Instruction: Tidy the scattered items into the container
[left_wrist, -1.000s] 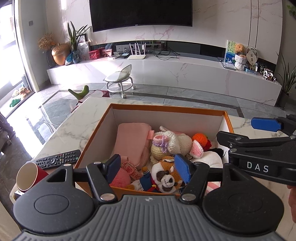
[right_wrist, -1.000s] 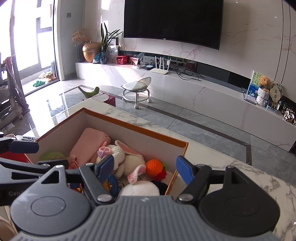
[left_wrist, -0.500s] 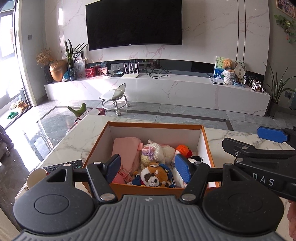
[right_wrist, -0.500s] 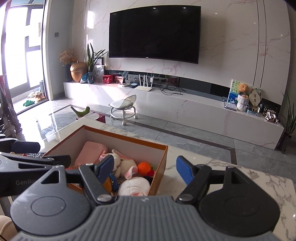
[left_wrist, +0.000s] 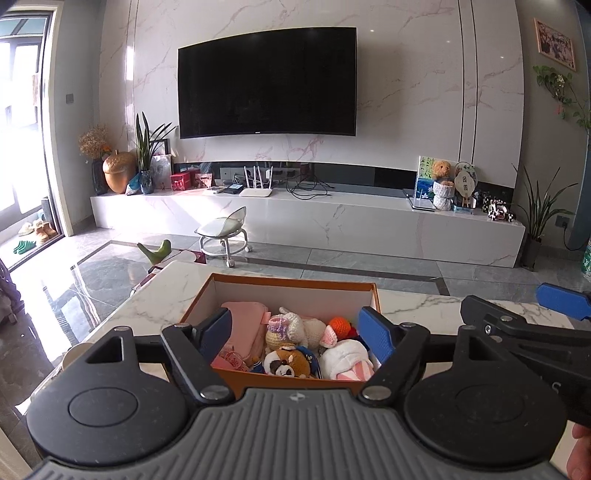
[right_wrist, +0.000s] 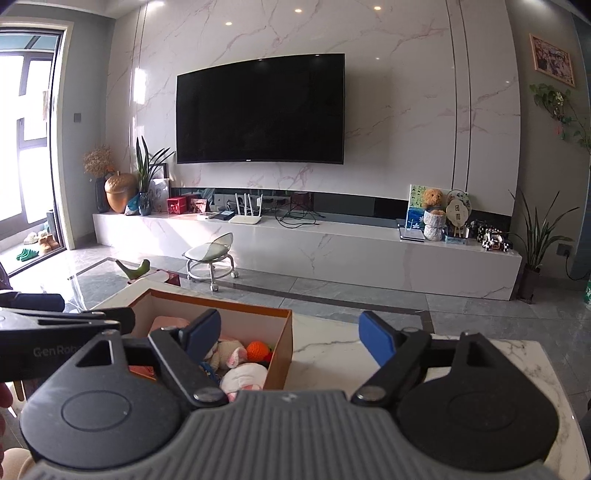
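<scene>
An orange box (left_wrist: 291, 284) with white inner walls stands on the white marble table (left_wrist: 155, 299). It holds a pink cloth (left_wrist: 243, 325), a crocheted bunny (left_wrist: 295, 325), an orange crocheted ball (left_wrist: 340, 325), a plush dog (left_wrist: 286, 363) and a white-pink plush (left_wrist: 345, 363). My left gripper (left_wrist: 301, 332) is open and empty, raised in front of the box. My right gripper (right_wrist: 288, 330) is open and empty, over the box's right wall (right_wrist: 280, 350) and the table. The right gripper also shows at the right of the left wrist view (left_wrist: 524, 321).
A cup rim (left_wrist: 75, 352) shows at the table's left edge behind my left gripper. Beyond the table are a grey tiled floor, a small wheeled stool (left_wrist: 223, 232), a green object (left_wrist: 157, 253), a long TV bench (left_wrist: 306, 214) and a wall TV (left_wrist: 267, 81).
Both grippers have risen and pulled back from the box, which now looks smaller and lower in both views. Both stayed open and empty. The remote has gone out of view.
</scene>
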